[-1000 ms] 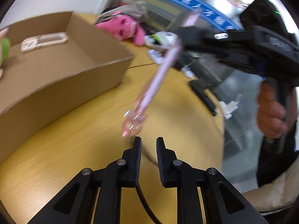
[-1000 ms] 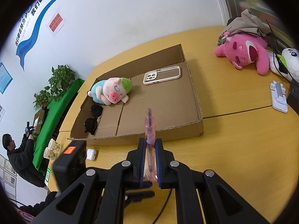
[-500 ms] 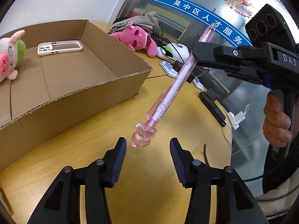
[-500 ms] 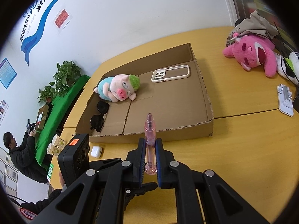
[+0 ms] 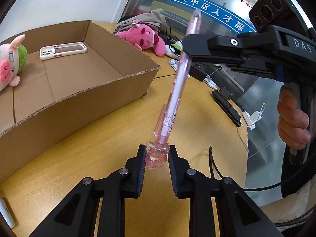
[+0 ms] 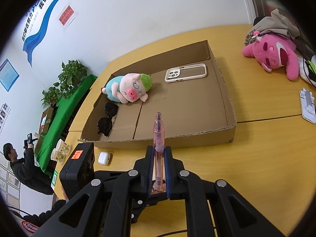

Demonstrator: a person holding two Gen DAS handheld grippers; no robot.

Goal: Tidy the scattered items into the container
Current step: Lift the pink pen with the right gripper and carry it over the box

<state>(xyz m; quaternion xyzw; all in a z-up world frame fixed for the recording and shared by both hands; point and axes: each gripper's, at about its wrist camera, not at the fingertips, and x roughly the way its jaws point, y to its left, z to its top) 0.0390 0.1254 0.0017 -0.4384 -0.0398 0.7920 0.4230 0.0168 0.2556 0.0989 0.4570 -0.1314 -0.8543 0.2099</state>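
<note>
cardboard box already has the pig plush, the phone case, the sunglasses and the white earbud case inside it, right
Not quite. The white earbud case is not inside: the right wrist view shows it on the table, just outside the front wall of the cardboard box. The pig plush, the phone case and the sunglasses are inside.

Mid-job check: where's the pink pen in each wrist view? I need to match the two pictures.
Left wrist view: the pink pen runs diagonally through the centre, its ornament end between the closing left claw, its upper part in the right claw.
Right wrist view: the pen stands at bottom centre, clamped in the right claw.
Shared landmark: the cardboard box.
</note>
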